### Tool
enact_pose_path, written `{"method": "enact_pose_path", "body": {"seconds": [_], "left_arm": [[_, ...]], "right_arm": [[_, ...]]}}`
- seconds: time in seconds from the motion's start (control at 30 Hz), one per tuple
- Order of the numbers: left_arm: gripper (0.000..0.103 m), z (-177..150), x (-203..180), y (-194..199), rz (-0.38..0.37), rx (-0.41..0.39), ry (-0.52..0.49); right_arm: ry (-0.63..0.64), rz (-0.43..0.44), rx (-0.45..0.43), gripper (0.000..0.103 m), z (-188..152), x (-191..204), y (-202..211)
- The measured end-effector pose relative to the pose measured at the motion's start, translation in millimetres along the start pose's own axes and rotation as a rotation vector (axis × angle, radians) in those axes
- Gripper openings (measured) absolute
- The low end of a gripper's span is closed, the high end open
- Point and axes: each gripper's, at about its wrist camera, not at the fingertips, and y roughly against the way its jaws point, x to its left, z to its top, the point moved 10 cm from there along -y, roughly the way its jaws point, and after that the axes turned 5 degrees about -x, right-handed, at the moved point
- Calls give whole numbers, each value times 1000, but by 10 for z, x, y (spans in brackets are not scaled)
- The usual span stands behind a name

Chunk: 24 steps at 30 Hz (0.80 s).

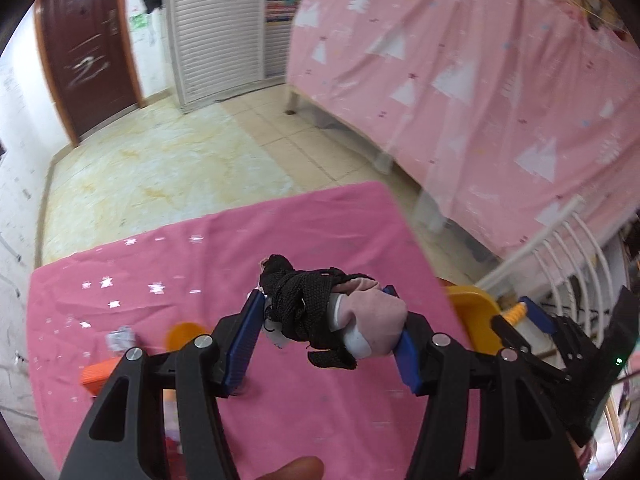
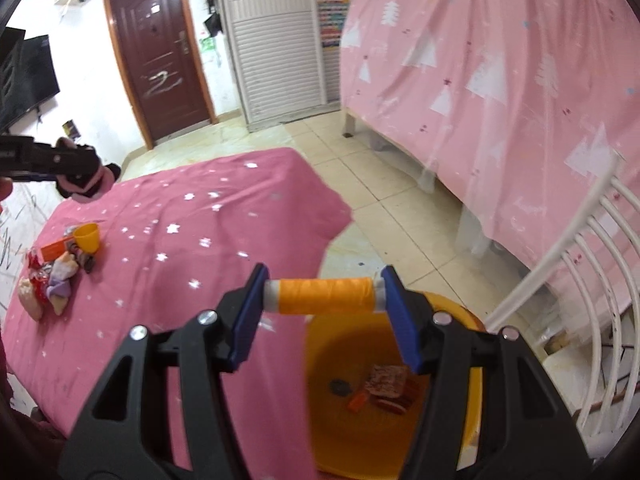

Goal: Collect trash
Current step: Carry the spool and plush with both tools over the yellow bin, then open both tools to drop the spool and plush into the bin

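My left gripper [image 1: 326,330] is shut on a rolled bundle of black and pink socks [image 1: 332,312], held above the pink starred tablecloth [image 1: 224,248]. My right gripper [image 2: 324,300] is shut on an orange thread spool [image 2: 326,295], gripped end to end just above the rim of the orange basin [image 2: 472,396]. The basin holds a patterned wrapper [image 2: 387,380] and a few small scraps. In the right wrist view the left gripper [image 2: 86,178] and its bundle show at the far left. The right gripper [image 1: 528,314] with the spool shows at the right edge of the left wrist view.
A pile of small trash [image 2: 52,280], an orange cup [image 2: 88,237] and an orange box [image 2: 56,249] lie at the table's left end. A bed draped in pink sheet [image 2: 500,92] stands to the right, with a white metal rail [image 2: 580,256] by the basin. Tiled floor [image 2: 384,184] lies between.
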Motion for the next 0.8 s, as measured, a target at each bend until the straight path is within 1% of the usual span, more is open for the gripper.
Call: {"method": "enact_pose_path", "body": {"seconds": [0.1,0.27,0.47,0.6,0.8], "left_arm": [[54,-28,-359,-28,-45,11,-34],[54,-64,-877,-100,-100,24,-85],[54,-234,-1453,-270,-181,70,-126],[54,-363,-1750,-458,-200,101,-151],[54,-498,-1941,-736,-178,136,-170]], "right_arm": [[-32,-19,5,56,-85,-200,25],[-73,-41,36,56,-305,-514,-31],[-105,-35,79,56,-538,-701,-157],[-135,-17,97,56,-646,-796,-225],[-171,12,114,56,-750,-881,-258]]}}
